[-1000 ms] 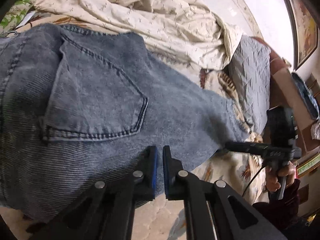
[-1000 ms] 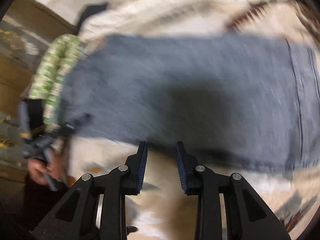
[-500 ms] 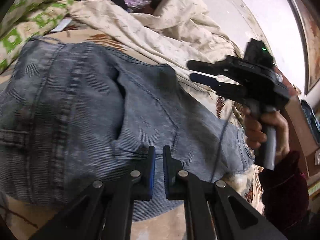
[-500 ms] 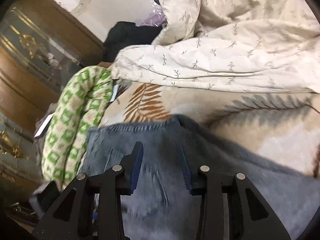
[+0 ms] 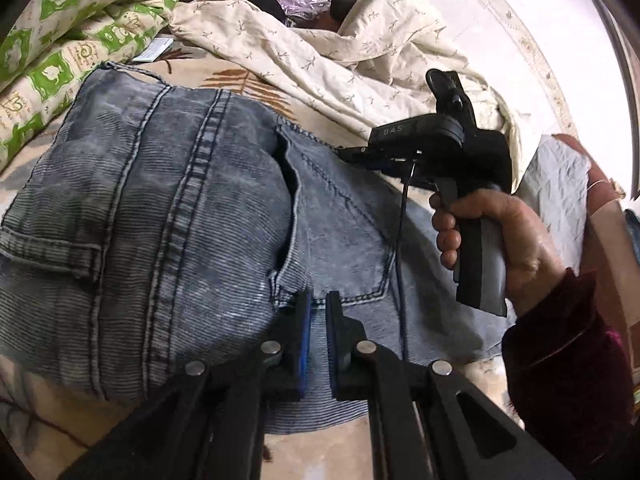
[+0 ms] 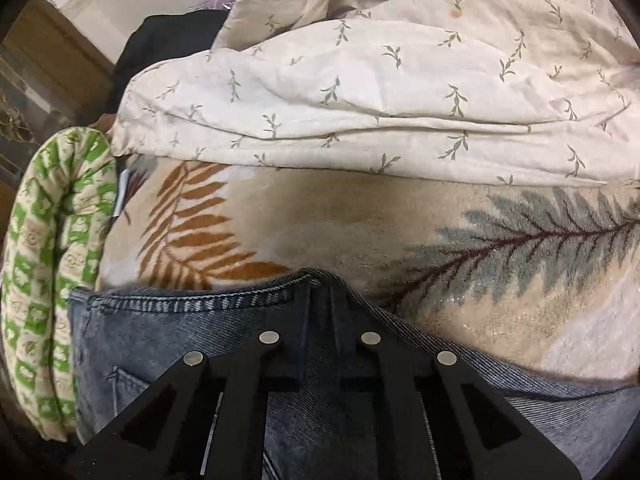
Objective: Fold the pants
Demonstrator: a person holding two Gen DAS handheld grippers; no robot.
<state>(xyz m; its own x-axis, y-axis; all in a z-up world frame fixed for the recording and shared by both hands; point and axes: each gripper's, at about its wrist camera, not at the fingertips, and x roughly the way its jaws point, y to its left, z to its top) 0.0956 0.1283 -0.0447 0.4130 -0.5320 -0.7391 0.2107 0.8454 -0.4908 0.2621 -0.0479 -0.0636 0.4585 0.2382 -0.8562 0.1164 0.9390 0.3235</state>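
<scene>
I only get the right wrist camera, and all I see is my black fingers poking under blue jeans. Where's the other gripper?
Observer: The left gripper is down on the jeans, jaws almost together at the edge of the folded-over layer.
Operator: Who's holding my gripper?
Observer: A right hand in a dark red sleeve holds the right gripper by its handle.
Operator: Is there anything behind that hand?
Observer: Yes, a grey quilted cushion lies just beyond it.
</scene>
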